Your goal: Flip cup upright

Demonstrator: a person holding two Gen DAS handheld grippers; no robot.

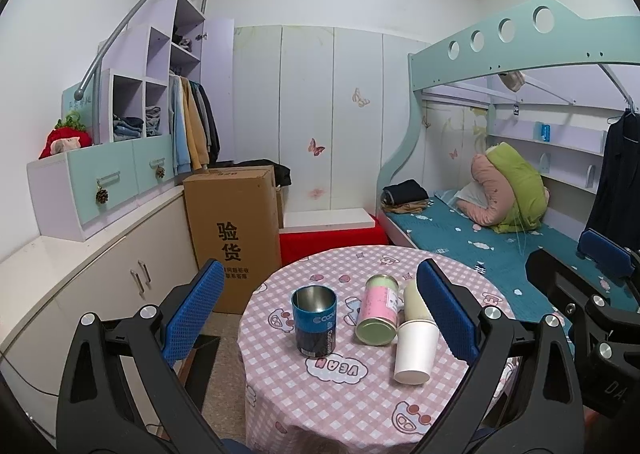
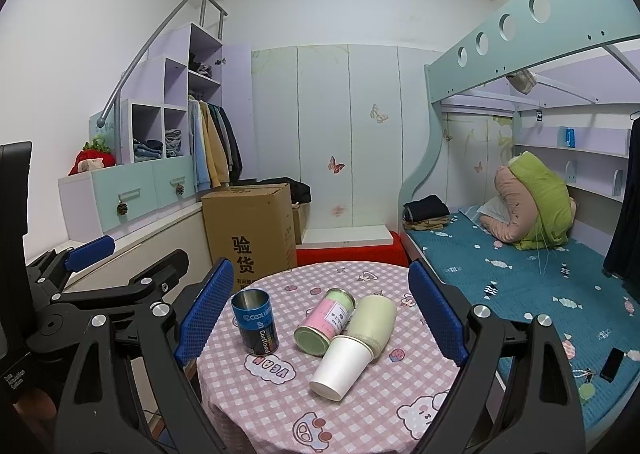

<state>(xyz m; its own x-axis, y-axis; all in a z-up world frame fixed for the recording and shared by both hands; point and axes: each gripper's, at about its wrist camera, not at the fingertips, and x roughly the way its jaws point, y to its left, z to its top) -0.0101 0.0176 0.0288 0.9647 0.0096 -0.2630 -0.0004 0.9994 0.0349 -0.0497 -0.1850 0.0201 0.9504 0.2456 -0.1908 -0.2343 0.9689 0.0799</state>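
While both grippers hang over the near edge of the round table [image 1: 320, 394], nothing is held. The left gripper [image 1: 320, 314] has its blue pads [image 1: 196, 310] wide apart, framing the objects at frame centre; the right gripper [image 2: 320, 314] is spread just as wide, empty. On the pink checked cloth, a white paper cup [image 2: 340, 366] lies on its side at lower centre, mouth toward the camera, its base touching a pale green cup [image 2: 372, 320] also lying down. A pink can [image 2: 324, 322] lies tipped just left of them, touching. A blue tin [image 2: 254, 320] stands upright, open end up, apart at left. A cardboard box [image 2: 250, 230] stands behind the table.
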